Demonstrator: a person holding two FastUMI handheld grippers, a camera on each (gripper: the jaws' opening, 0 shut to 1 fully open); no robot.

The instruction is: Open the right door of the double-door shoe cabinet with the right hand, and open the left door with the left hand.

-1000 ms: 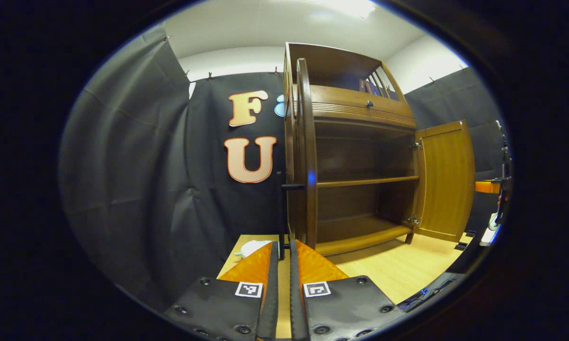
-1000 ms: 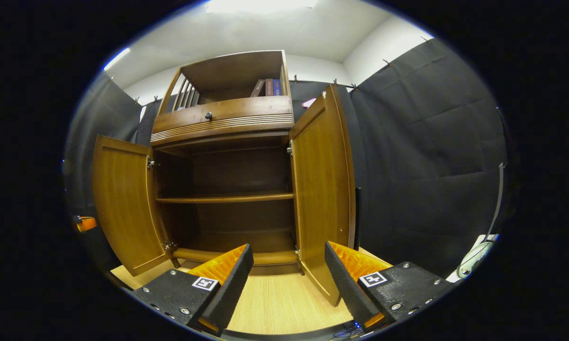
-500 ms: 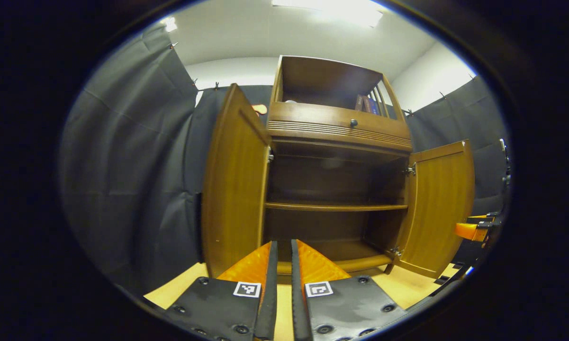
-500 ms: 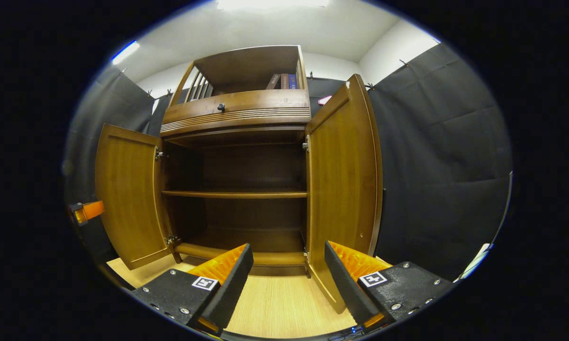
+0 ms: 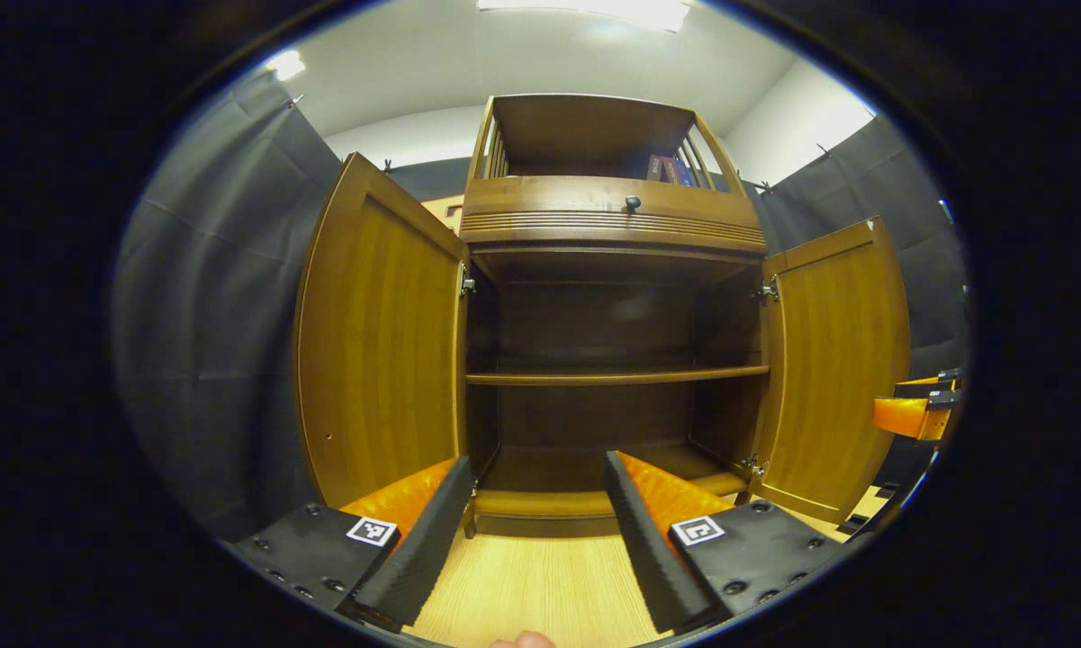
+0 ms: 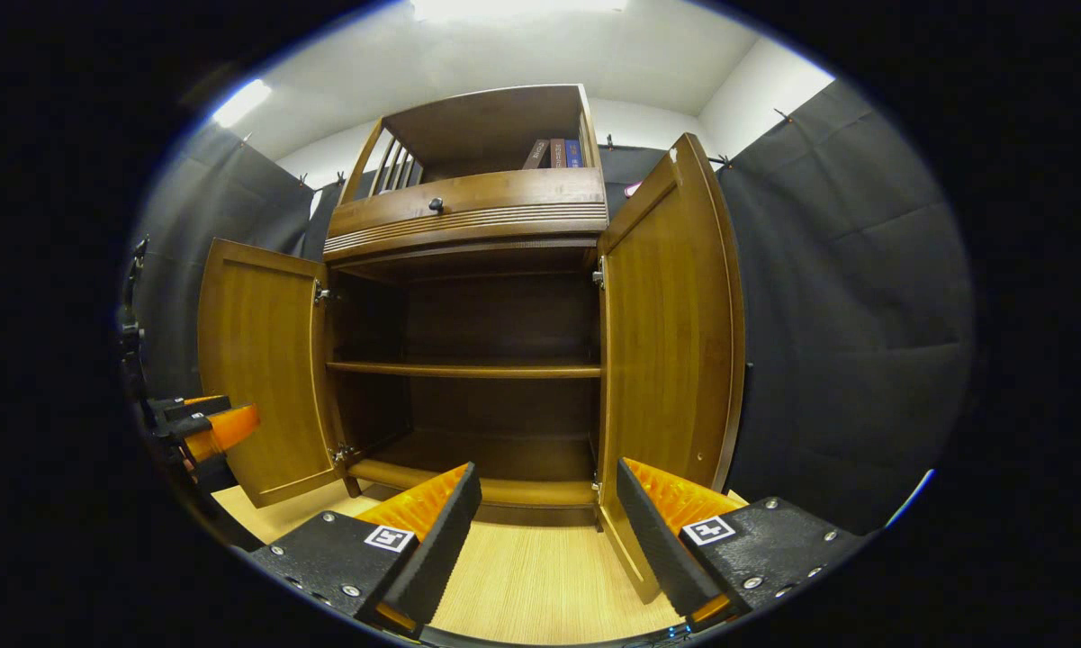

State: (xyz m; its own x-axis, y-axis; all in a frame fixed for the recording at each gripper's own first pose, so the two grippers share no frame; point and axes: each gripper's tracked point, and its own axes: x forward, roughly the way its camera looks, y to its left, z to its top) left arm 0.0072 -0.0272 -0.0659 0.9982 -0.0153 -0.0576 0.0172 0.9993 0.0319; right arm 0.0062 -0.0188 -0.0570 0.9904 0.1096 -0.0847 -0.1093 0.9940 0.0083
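Observation:
The brown wooden shoe cabinet [image 5: 608,229] stands straight ahead with both doors swung wide. In the left gripper view the left door [image 5: 378,342] is on the left and the right door [image 5: 833,369] on the right. My left gripper [image 5: 538,463] is open, holds nothing and sits back from the cabinet's base. In the right gripper view the cabinet [image 6: 472,211] shows its left door [image 6: 256,369] and right door [image 6: 671,333]. My right gripper [image 6: 549,468] is open and empty, just left of the right door's lower edge. Each view shows the other gripper off to the side: the right gripper [image 5: 909,414], the left gripper [image 6: 216,427].
Inside is one bare shelf [image 5: 612,376] over a bottom board. A drawer with a dark knob [image 5: 632,202] sits above the doors, and books [image 6: 554,153] stand in the top niche. Light wooden floor [image 5: 540,585] lies in front. Black cloth walls stand on both sides.
My left gripper went from shut to open and turned from the left door's edge to face the cabinet front. The left door now stands wide. The right gripper's view shifted slightly.

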